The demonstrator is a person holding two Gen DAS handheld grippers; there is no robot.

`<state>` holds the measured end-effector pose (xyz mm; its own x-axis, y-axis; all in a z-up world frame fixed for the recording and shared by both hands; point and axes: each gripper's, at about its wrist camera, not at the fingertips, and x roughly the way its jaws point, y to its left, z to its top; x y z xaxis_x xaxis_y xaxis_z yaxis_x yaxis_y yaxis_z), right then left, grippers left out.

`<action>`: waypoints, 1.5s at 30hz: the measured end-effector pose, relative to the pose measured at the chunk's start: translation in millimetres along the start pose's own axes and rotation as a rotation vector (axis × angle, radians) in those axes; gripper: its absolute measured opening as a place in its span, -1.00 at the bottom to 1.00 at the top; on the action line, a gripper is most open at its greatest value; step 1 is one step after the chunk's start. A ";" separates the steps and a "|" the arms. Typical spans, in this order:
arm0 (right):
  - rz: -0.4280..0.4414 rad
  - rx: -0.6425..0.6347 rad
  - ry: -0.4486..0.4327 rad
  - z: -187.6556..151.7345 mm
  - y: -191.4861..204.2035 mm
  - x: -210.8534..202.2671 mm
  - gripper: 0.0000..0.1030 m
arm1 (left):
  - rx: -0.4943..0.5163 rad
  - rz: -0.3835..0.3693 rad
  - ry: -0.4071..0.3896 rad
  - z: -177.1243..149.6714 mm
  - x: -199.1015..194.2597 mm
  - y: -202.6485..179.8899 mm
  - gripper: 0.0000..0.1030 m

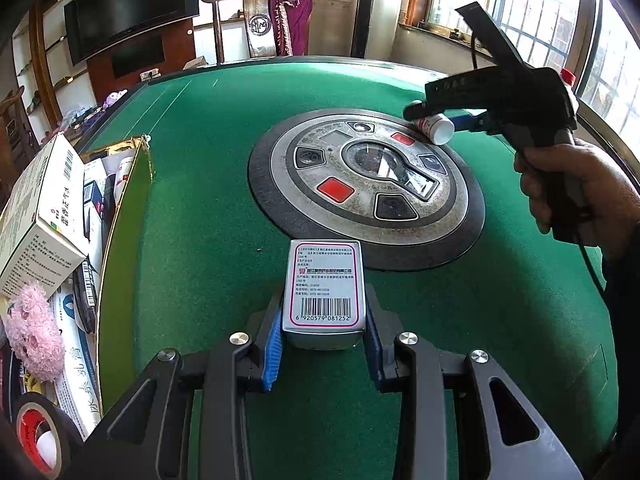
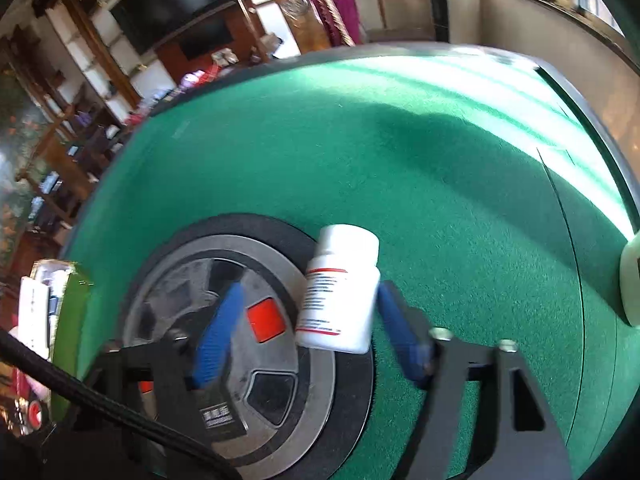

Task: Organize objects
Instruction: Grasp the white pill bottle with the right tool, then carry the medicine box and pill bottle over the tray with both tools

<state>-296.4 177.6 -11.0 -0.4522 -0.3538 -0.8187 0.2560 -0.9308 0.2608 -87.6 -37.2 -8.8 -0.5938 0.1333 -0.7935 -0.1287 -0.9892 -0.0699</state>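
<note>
Jaws of your left gripper (image 1: 324,344) clamp the medicine box (image 1: 323,286) above the table (image 1: 208,152), ready for the carton (image 1: 120,216). Right view: your right gripper (image 2: 300,320) brackets the white bottle (image 2: 340,292), left pad (image 2: 218,332) apart, not gripping.

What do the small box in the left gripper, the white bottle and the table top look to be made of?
Small box: glossy printed card, likely; crisp folded edges, barcode, silvery sheen.
White bottle: smooth opaque plastic, by its moulded cap and paper-like label.
Table top: green felt-like cloth, matte and fuzzy.
</note>
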 end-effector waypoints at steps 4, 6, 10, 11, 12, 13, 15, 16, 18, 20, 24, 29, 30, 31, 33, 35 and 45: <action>-0.063 0.028 -0.006 -4.4 2.5 -0.4 -0.35 | 0.014 0.010 0.002 -0.4 3.8 -1.8 -0.42; -0.060 0.041 -0.023 -15.1 2.7 -8.1 -0.35 | 0.012 0.007 0.001 0.1 4.3 -1.1 -0.42; 0.010 0.075 -0.066 -47.9 6.5 -33.1 -0.35 | 0.001 0.000 -0.010 1.3 2.6 1.7 -0.43; 0.040 0.079 -0.080 -57.9 8.6 -40.6 -0.35 | -0.003 -0.003 -0.016 1.7 1.2 2.3 -0.43; 0.062 0.081 -0.090 -67.3 16.6 -46.4 -0.35 | -0.007 -0.008 -0.023 1.5 -0.1 2.9 -0.43; 0.078 0.079 -0.097 -72.4 25.6 -47.8 -0.35 | -0.007 -0.012 -0.029 1.7 -1.5 3.0 -0.43; 0.109 0.073 -0.118 -89.6 35.0 -60.9 -0.35 | -0.016 -0.019 -0.042 1.9 -4.9 4.9 -0.43; 0.115 0.064 -0.132 -91.6 43.8 -64.8 -0.35 | -0.021 -0.024 -0.049 2.1 -6.7 6.0 -0.43; 0.112 0.039 -0.157 -96.9 59.5 -71.7 -0.35 | -0.029 -0.016 -0.064 3.6 -9.6 9.1 -0.43; 0.123 0.015 -0.171 -102.8 71.4 -76.4 -0.35 | -0.043 -0.017 -0.080 4.8 -13.6 12.6 -0.43; 0.140 -0.025 -0.181 -114.1 91.7 -80.9 -0.34 | -0.049 -0.002 -0.105 5.7 -17.4 15.1 -0.43; 0.187 -0.021 -0.184 -126.7 93.9 -88.4 -0.34 | -0.075 -0.001 -0.140 5.2 -25.6 20.4 -0.43; 0.184 -0.028 -0.191 -127.7 95.9 -90.2 -0.34 | -0.079 0.002 -0.148 4.2 -28.3 21.1 -0.43; 0.177 -0.035 -0.200 -129.7 99.2 -92.7 -0.34 | -0.084 0.010 -0.162 2.4 -32.4 22.3 -0.43; 0.179 -0.052 -0.207 -131.1 103.1 -94.4 -0.34 | -0.086 0.017 -0.175 -1.6 -38.1 23.7 -0.43; 0.182 -0.070 -0.209 -133.8 112.2 -95.6 -0.34 | -0.092 0.014 -0.190 -5.6 -46.0 26.7 -0.43; 0.200 -0.096 -0.213 -146.5 139.4 -97.7 -0.34 | -0.139 -0.032 -0.251 -5.3 -76.8 48.3 -0.43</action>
<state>-91.4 95.8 30.4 -0.5506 -0.5502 -0.6278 0.4332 -0.8312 0.3486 -43.9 -95.5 45.6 -0.7716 0.1585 -0.6161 -0.0510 -0.9808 -0.1885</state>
